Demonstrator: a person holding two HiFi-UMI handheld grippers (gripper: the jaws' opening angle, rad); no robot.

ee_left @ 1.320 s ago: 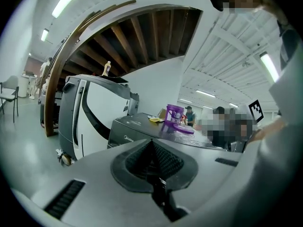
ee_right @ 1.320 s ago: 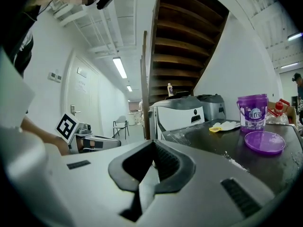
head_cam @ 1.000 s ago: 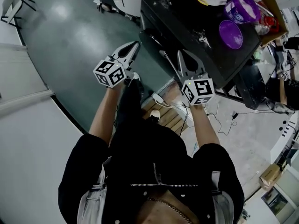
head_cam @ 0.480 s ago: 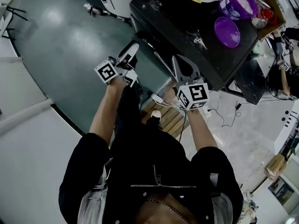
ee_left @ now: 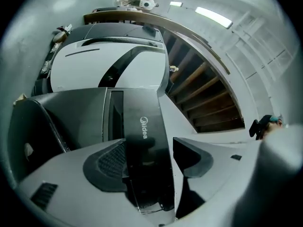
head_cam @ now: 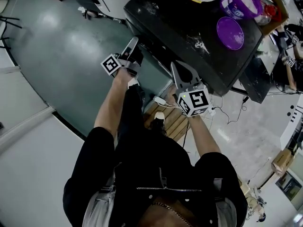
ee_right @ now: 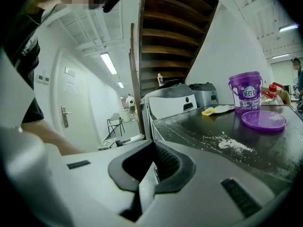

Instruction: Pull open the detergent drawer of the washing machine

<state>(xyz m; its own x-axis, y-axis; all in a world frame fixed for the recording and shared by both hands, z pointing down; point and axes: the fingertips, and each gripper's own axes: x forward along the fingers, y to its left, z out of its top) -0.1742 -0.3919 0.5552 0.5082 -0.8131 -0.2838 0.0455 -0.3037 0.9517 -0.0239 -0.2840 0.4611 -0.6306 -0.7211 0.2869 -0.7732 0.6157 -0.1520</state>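
The big black-topped washing machine (head_cam: 180,27) stands in front of the person. Its detergent drawer (ee_left: 142,136) is not pulled out yet. I think the drawer is the shiny dark strip with the brand name on it, but the left gripper view is twisted round, so I am not sure. The left gripper (head_cam: 131,46) is at the machine's front corner. Its jaws have just been opening and now stand wide, with that dark strip between them, and the pads do not press on it. The right gripper (head_cam: 182,72) hangs by the front edge with its jaws closed on nothing. To do this step well, the left jaws should slide a bit further over the strip's edge and squeeze firmly. Then they should pull straight back, not sideways, so the drawer does not stick. A second ago the left gripper was further from the machine, turned another way, and closed. The right one looks much the same as before. A purple tub (head_cam: 239,4) and its lid (head_cam: 230,32) sit on top.
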